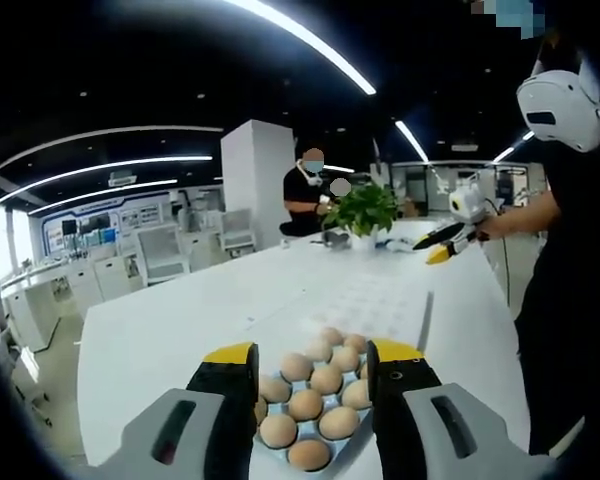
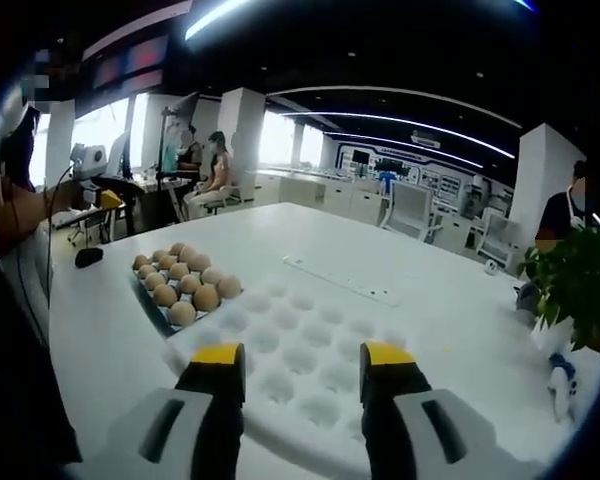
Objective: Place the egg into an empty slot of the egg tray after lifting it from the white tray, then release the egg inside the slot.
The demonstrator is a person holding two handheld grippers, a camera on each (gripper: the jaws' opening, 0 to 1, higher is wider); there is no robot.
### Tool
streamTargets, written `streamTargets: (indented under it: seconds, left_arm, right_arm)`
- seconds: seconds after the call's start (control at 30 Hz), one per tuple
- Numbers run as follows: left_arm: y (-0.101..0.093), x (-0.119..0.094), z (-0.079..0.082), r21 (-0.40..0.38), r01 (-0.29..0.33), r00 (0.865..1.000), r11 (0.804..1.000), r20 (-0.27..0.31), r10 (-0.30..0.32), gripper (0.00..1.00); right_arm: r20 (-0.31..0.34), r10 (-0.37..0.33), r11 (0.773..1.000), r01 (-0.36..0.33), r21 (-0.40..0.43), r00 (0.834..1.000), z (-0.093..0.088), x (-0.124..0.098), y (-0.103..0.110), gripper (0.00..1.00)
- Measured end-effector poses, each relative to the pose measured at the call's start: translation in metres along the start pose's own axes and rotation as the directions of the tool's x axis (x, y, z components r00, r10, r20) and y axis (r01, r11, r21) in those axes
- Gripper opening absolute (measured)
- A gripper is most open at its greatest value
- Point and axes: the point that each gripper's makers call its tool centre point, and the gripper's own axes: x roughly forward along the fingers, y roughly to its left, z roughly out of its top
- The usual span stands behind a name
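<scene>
Several brown eggs [image 1: 305,403] lie packed in the white tray [image 1: 348,447], just past my left gripper [image 1: 312,352], which is open with nothing between its yellow-tipped jaws. Beyond the eggs lies the white egg tray [image 1: 368,295]. In the right gripper view my right gripper [image 2: 302,353] hangs open over the egg tray [image 2: 310,335], whose visible slots are empty. The eggs [image 2: 185,283] in the white tray [image 2: 152,308] sit to its left. The right gripper [image 1: 438,247] also hangs over the table's far right, in a person's hand.
All of it rests on a large white table [image 1: 180,320]. A potted plant [image 1: 364,211] stands at its far end. A flat white strip [image 2: 345,280] lies behind the egg tray and a small black object [image 2: 88,256] beside the table's left edge. Seated people and desks lie beyond.
</scene>
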Motion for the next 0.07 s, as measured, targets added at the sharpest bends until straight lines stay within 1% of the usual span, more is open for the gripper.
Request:
streamTargets:
  seconds: [0.07]
  left_arm:
    - [-0.0001,0.0006,0.0003,0.001,0.001,1.000,1.000,0.000,-0.001,0.43]
  right_arm:
    - [0.000,-0.004,1.000,0.004,-0.011,1.000,-0.0001,-0.0002,-0.0011,0.47]
